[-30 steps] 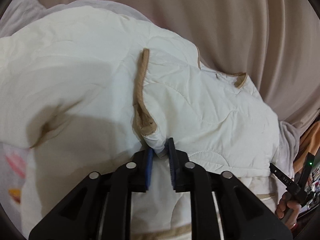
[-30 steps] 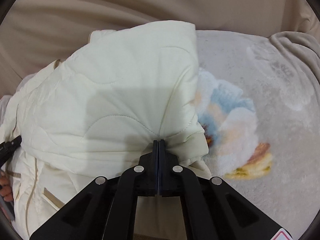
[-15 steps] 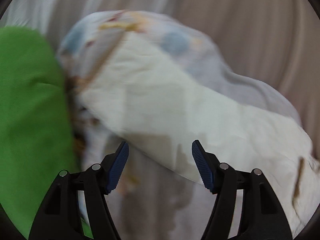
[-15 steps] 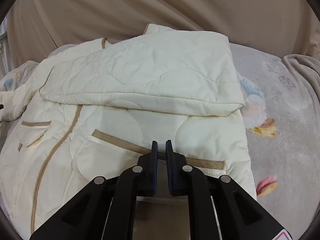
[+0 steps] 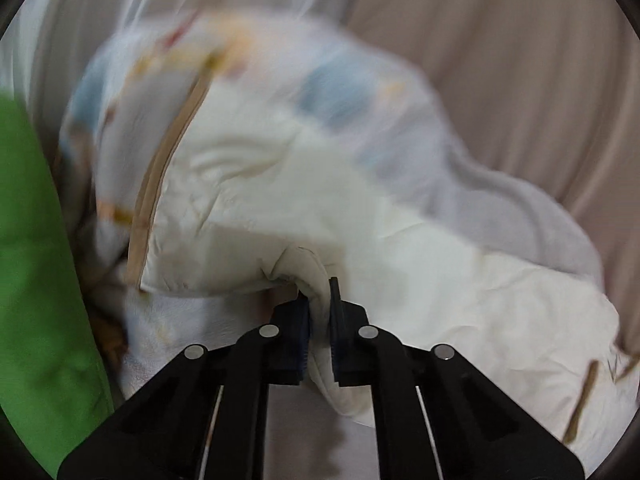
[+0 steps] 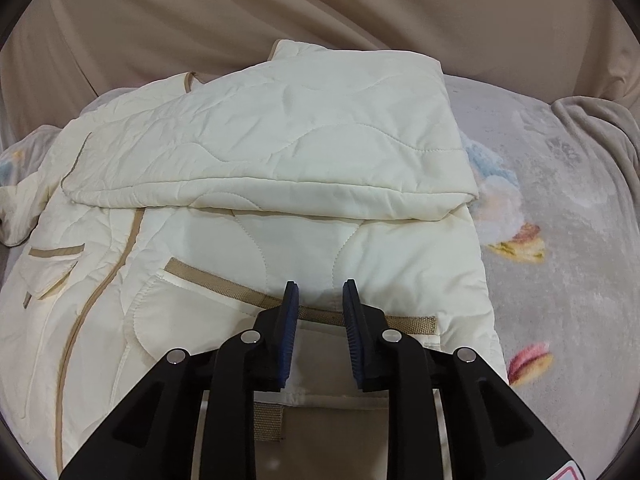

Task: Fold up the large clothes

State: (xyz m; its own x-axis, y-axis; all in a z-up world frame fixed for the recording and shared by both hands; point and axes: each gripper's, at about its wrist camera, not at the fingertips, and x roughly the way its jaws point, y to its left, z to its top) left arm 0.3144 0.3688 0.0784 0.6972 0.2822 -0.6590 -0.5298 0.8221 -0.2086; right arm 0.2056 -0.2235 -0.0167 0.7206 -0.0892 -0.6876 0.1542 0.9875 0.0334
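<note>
Green fabric (image 5: pixel 36 264): fills the left edge of the left wrist view, blurred, just beside the patterned blanket

Left gripper (image 5: pixel 319 312): its jaws have just closed and are clamped on a fold of the cream quilted jacket, which comes up between the blue pads and bunches just ahead of them

Cream quilted jacket (image 5: pixel 460 280): in the left wrist view it runs from the gripper to the right and up, with a tan trim strip (image 5: pixel 160 184) to the left of the pinched fold; much of it is blurred. In the right wrist view (image 6: pixel 280 152) it lies spread on the patterned blanket, one part folded over across the upper body, its fold edge running left to right

Tan pocket band (image 6: pixel 224 284): crosses the jacket just ahead of the right gripper and passes behind its fingertips

Right gripper (image 6: pixel 320 300): its jaws have just been opening and stand apart, nothing between the pads; it hangs over the near edge of the jacket

Patterned blanket (image 6: pixel 560 280): grey with pastel prints, bare to the right of the jacket

Beige drape (image 6: pixel 320 4): behind the jacket, across the top of both views
</note>
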